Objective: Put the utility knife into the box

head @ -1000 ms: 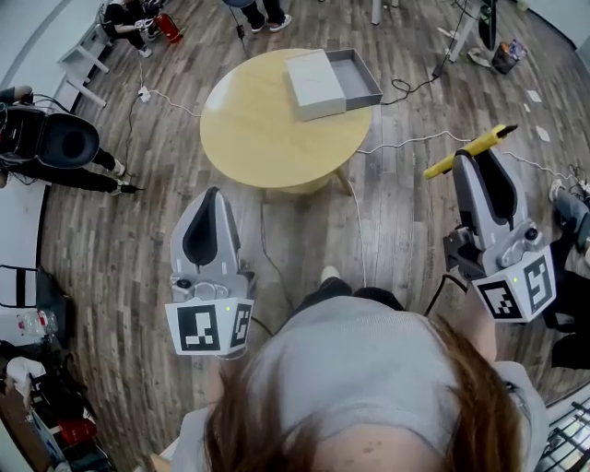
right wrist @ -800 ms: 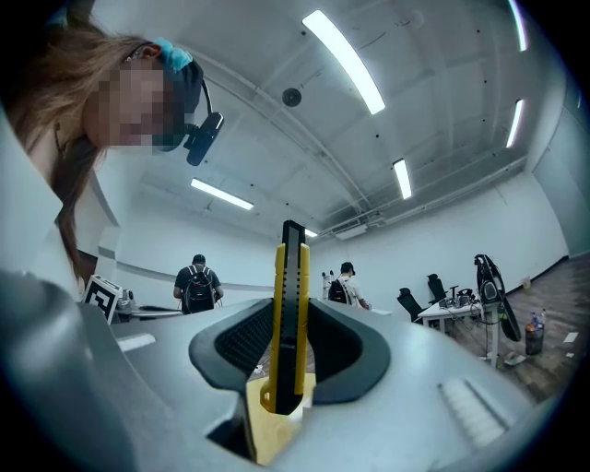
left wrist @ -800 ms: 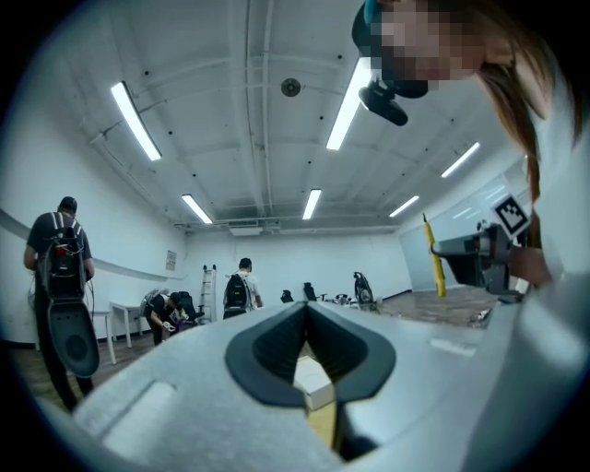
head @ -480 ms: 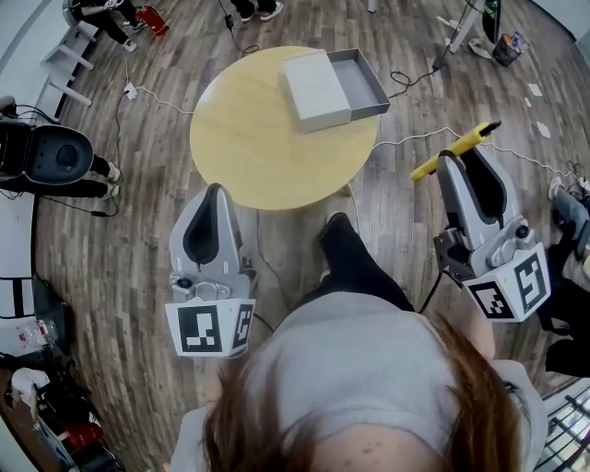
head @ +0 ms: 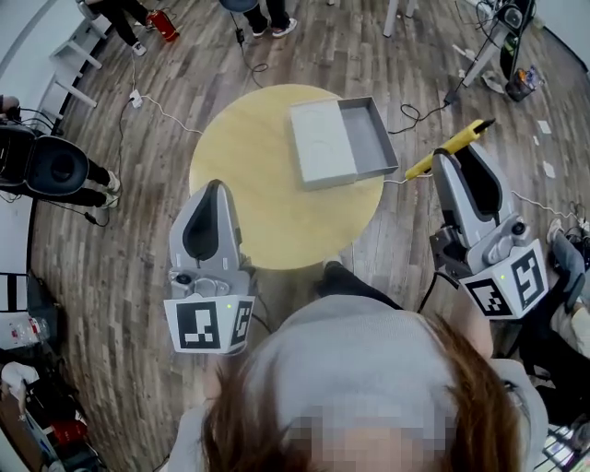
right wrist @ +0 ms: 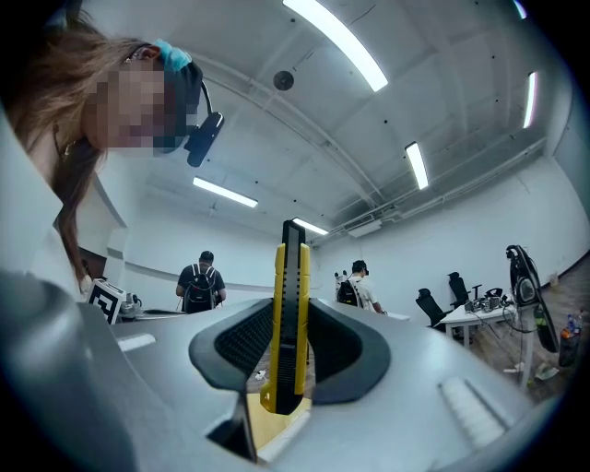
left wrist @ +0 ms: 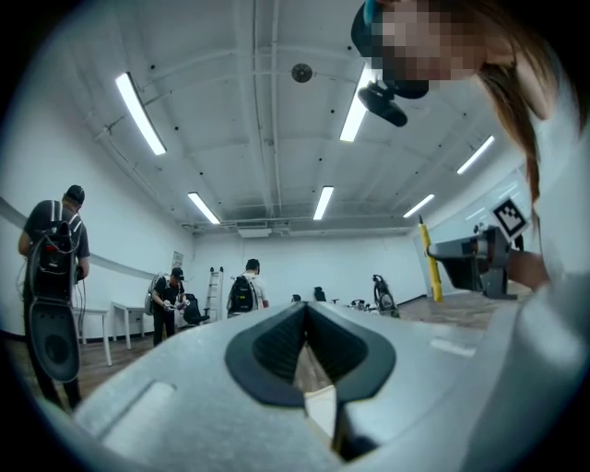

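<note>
A yellow utility knife (head: 449, 147) sticks out up and to the right from my right gripper (head: 458, 157), which is shut on it. In the right gripper view the knife (right wrist: 289, 304) stands upright between the black pads (right wrist: 241, 343). The gripper hangs just off the right edge of the round yellow table (head: 249, 175). On the table's far right lies the open grey box (head: 371, 136) with its pale lid (head: 323, 144) beside it on the left. My left gripper (head: 210, 190) hovers over the table's near left edge, shut and holding nothing (left wrist: 306, 310).
Cables (head: 161, 112) run across the wooden floor around the table. A black chair (head: 55, 166) stands at the left, and people (head: 267, 11) stand beyond the table. More people (left wrist: 55, 277) and desks show in both gripper views.
The table has come closer in the head view. My right gripper with the knife now sits beside the box at the table's right edge, and my left gripper overlaps the table's near edge.
</note>
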A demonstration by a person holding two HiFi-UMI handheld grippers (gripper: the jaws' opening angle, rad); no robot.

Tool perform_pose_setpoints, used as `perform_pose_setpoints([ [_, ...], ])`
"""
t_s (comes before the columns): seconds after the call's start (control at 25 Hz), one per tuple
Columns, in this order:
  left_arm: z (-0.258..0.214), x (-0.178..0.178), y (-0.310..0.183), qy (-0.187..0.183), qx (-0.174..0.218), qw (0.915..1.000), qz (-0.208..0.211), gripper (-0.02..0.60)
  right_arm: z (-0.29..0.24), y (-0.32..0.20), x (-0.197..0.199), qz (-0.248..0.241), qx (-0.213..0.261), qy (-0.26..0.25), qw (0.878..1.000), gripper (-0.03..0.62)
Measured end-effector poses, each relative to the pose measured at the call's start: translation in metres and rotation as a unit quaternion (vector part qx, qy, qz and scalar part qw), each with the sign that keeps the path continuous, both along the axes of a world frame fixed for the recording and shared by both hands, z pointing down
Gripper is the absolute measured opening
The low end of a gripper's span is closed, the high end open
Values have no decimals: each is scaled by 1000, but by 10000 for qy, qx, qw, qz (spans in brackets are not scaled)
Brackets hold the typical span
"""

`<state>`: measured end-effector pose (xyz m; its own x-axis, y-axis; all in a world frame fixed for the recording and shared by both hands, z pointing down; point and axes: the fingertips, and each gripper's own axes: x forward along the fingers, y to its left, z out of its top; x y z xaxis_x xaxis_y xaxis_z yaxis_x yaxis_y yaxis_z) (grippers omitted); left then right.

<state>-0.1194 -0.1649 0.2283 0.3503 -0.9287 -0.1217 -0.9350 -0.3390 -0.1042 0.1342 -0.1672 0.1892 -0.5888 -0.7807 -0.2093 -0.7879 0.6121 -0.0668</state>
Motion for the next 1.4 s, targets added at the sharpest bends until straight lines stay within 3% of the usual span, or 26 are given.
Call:
perform_pose_setpoints([
  [0.24,-5,6,-40,17,-3,9998,-186,-6,-4,-58,3,-251,-72,59,9996,121],
  [0.48,0,-13,-63,-24,-174,9995,-262,-6,0,-93,-14,-280,-225,94,9993,121],
  [0.96,-8,-22,-88,26,-68,9999,-93,-6,-4,-114,-13,12,-341,326,9989,121],
  [1.2,2,-28,-94,80,-239,9997,-55,-6,23,-132,-26,-50,-1113,474,9926,121],
  [1.4,10,-27,-99,117,-312,9994,-34,-6,65,-150,-21,29,-2050,732,9760,121],
])
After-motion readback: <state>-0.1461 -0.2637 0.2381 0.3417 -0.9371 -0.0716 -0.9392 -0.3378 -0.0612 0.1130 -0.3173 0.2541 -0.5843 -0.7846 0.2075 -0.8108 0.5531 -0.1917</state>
